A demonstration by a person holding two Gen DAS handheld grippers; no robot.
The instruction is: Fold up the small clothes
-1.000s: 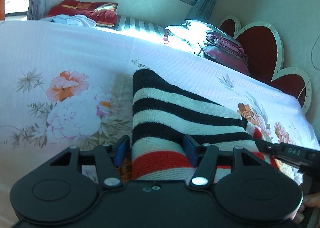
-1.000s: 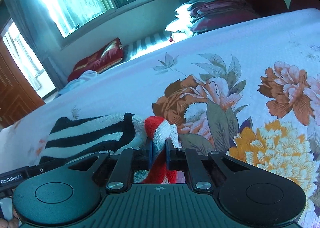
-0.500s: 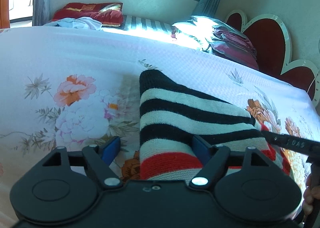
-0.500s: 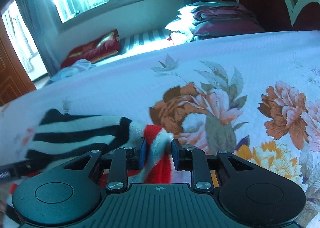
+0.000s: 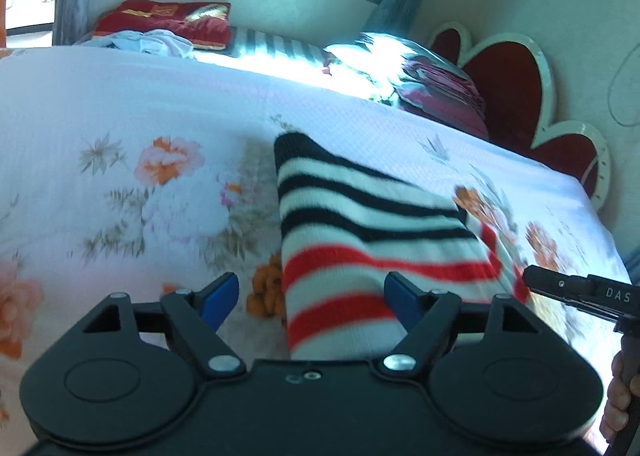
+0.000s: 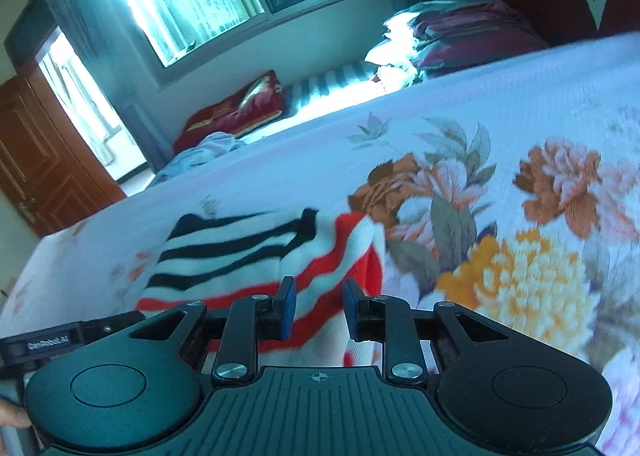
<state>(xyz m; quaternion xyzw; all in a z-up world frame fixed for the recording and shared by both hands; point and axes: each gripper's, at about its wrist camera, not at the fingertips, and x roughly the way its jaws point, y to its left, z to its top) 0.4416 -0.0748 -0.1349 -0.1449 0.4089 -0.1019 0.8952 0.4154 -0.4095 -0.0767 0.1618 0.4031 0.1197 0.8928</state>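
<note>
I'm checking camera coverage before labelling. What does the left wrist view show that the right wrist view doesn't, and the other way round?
Only the left wrist view shows the open left gripper, with the sweater's corner lying loose between its fingers.

Only the right wrist view shows the brown wooden door and the open right gripper, its blue pads clear of the knit.

Both show the folded striped sweater on the floral bedspread, the red cushion, the piled bedding and the heart-shaped headboard.

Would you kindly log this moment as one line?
left gripper: open | right gripper: open | striped sweater: folded on floral bedspread
</note>
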